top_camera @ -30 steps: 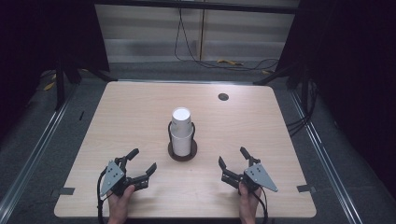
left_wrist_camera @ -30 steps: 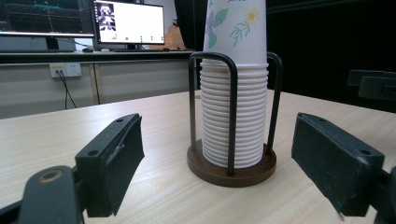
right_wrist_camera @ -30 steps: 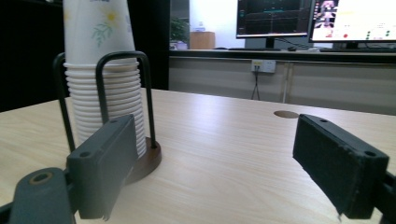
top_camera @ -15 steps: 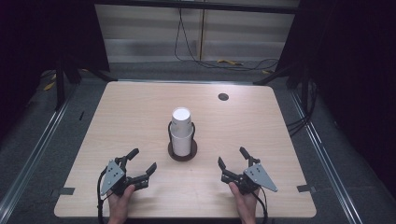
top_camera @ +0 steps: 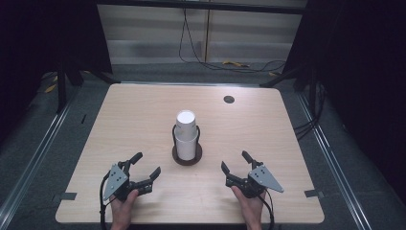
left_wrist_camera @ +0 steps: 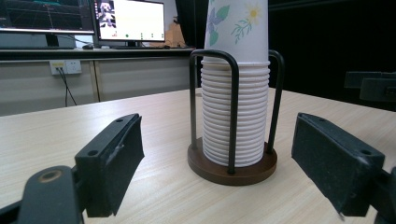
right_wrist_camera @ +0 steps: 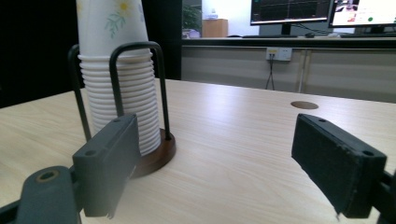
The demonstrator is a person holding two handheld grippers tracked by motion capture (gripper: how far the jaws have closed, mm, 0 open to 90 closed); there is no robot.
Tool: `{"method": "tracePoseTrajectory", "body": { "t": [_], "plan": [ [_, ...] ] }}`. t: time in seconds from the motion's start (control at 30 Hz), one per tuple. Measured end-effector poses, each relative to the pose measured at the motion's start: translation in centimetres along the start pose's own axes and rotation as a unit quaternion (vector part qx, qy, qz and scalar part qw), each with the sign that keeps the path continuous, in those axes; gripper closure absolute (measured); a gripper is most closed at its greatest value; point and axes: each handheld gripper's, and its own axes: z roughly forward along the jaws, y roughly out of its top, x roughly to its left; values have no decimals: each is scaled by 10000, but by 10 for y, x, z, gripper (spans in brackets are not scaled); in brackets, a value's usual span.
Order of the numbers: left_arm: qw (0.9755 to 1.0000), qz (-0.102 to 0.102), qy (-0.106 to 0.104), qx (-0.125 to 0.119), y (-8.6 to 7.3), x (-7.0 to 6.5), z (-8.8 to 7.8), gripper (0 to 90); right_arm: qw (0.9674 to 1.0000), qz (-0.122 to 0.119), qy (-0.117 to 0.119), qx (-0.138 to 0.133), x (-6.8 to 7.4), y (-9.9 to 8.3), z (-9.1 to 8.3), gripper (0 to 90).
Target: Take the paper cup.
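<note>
Surface: pale wood table (top_camera: 143, 115) | cup stack (top_camera: 186, 136) standing ahead, between left gripper (top_camera: 141, 168) and right gripper (top_camera: 235, 164) | jaws gaping wide, right's just narrowing slightly, gripping nothing | room: monitors (left_wrist_camera: 130, 21) glowing beyond.

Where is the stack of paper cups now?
In the high view, the stack of paper cups stands in its holder mid-table, ahead of both grippers.

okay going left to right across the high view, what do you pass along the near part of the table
Left tool → stack of paper cups in its wire holder → right tool. Both tools have open jaws with nothing between them; the right tool's jaws have just been closing slightly.
</note>
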Motion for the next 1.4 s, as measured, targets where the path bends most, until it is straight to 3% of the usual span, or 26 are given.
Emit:
{"method": "tracePoseTrajectory", "body": {
  "t": [0.23,0.63,1.0,1.17,1.4],
  "plan": [
    [10000,-7,-10,-2,0,0,0,165,9999,19,155,-15,2,12,-1,162],
    [10000,-3,-11,6,0,0,0,165,9982,-102,583,-21,4,31,15,147],
    [10000,-13,3,-3,0,0,0,165,9946,-69,1023,-178,8,57,37,169],
    [10000,6,-33,0,0,0,0,165,9943,-96,1055,-149,8,63,44,193],
    [10000,1,-21,-4,0,0,0,165,9910,-31,1335,-8,7,77,56,192]
  ]
}}
